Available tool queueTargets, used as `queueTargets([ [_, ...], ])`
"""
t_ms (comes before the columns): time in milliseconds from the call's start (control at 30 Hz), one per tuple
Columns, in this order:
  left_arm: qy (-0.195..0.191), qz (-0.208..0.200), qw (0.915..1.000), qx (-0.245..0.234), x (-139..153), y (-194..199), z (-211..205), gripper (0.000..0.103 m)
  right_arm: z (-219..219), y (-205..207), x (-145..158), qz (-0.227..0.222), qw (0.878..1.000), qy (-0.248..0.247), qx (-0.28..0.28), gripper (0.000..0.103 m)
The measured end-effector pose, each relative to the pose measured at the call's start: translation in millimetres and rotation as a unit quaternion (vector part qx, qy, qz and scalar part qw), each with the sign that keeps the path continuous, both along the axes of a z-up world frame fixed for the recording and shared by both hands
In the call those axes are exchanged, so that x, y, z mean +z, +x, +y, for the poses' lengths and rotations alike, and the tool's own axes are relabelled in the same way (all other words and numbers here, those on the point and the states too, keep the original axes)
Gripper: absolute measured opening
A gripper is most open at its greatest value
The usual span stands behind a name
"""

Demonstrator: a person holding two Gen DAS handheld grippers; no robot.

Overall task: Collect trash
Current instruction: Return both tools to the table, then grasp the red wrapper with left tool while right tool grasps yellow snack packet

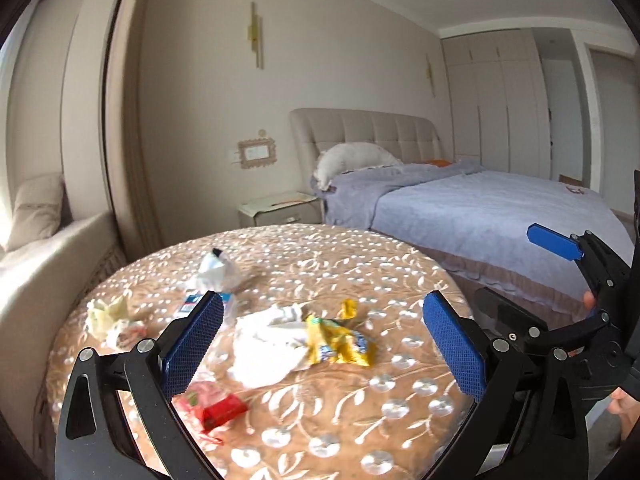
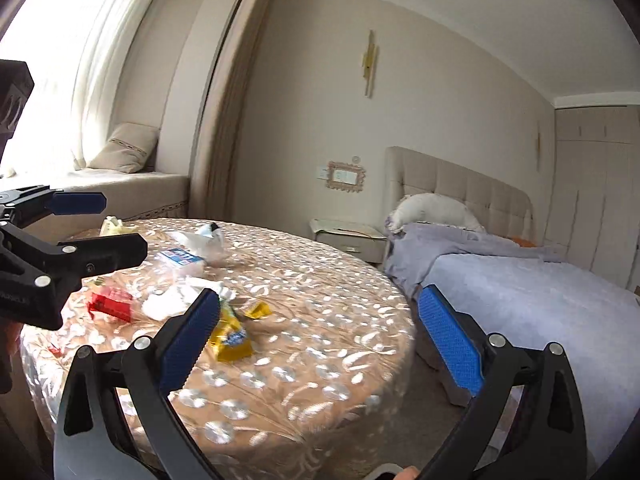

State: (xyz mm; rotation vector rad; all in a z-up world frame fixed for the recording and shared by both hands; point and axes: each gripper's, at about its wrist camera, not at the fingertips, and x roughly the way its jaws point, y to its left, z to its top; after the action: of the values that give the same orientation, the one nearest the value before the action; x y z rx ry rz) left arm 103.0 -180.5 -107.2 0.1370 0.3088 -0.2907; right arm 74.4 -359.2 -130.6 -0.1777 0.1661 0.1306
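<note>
A round table [image 1: 360, 420] with a tan flowered cloth holds scattered trash. A yellow wrapper [image 1: 340, 340], white crumpled tissue [image 1: 264, 344], a red packet [image 1: 220, 410], a pale crumpled wrapper [image 1: 106, 316] and a white bag with a blue-labelled pack [image 1: 216, 272] lie on it. My left gripper [image 1: 320, 340] is open and empty, just above the tissue and yellow wrapper. My right gripper [image 2: 316, 340] is open and empty over the table's right part, with the yellow wrapper [image 2: 232, 340] by its left finger. The red packet [image 2: 112, 304] lies further left.
A bed [image 1: 500, 216] with a lilac cover stands right of the table [image 2: 320, 360], a nightstand [image 1: 280, 208] beside it. A window seat with a cushion [image 2: 124, 148] is at left. The left gripper [image 2: 60, 240] shows at the left edge of the right wrist view.
</note>
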Motion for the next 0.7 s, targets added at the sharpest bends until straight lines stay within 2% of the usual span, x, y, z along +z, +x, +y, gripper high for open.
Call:
queueTargets([
  [67,-0.005,0.011,0.9997,0.022,-3,6,20,0.098,12,9,4,0.011,1.000,0.010,0.013,0.099],
  [233,0.009,0.035,0.9976,0.060,-20,23,56,0.098,42,21,12,0.033,0.999,0.010,0.030,0.099],
  [367,-0.021,0.084,0.9939,0.068,-40,47,81,0.098,61,41,7,0.077,0.995,0.012,0.064,0.099],
  [500,-0.003,0.111,0.9902,0.084,-61,67,90,0.098,78,56,-2,0.097,0.993,0.001,0.067,0.099],
  [633,-0.010,0.158,0.9846,0.073,-78,89,96,0.098,89,70,-11,0.113,0.991,-0.021,0.068,0.099],
  [667,-0.018,0.181,0.9815,0.059,-83,95,97,0.094,92,74,-14,0.119,0.990,-0.026,0.069,0.099],
  [700,-0.023,0.205,0.9769,0.055,-89,101,99,0.085,95,78,-17,0.127,0.989,-0.031,0.071,0.099],
])
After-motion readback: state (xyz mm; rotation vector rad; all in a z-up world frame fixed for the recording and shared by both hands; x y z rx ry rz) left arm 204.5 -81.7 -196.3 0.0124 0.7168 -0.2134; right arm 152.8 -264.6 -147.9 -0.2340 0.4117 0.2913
